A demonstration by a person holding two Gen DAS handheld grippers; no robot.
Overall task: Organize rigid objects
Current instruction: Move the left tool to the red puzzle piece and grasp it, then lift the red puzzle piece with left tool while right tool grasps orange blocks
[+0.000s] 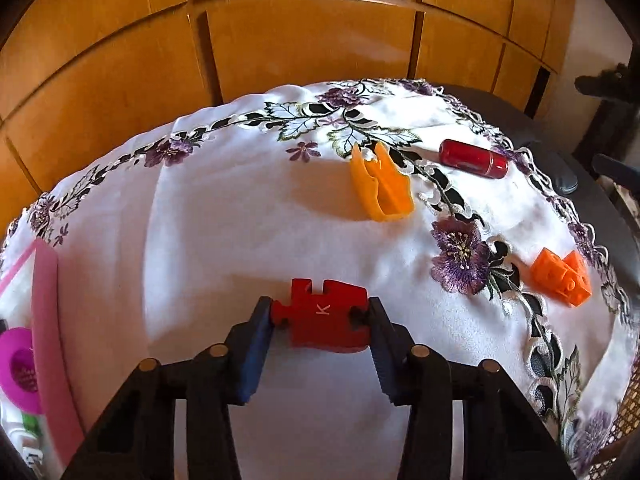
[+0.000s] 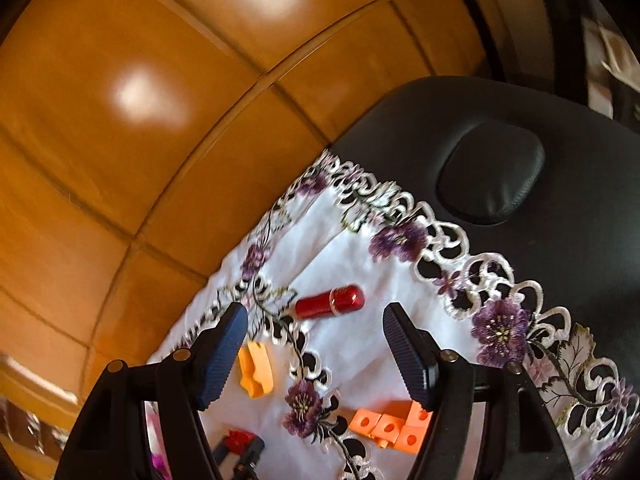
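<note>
My left gripper (image 1: 320,312) is shut on a red puzzle piece (image 1: 322,314) marked K, held just above the white embroidered cloth (image 1: 224,216). A yellow-orange clip (image 1: 380,184), a red cylinder (image 1: 474,159) and an orange block piece (image 1: 562,276) lie on the cloth farther right. My right gripper (image 2: 316,324) is open and empty, raised above the cloth, with the red cylinder (image 2: 330,302) between its fingers in view. The clip (image 2: 256,370) and orange blocks (image 2: 394,426) lie below it. The left gripper with the red piece (image 2: 240,440) shows at the bottom.
A pink-rimmed tray (image 1: 46,332) with a magenta item (image 1: 20,364) sits at the left edge. A wooden panelled wall (image 1: 280,40) stands behind the table. A black padded seat (image 2: 492,172) lies under the cloth's right end.
</note>
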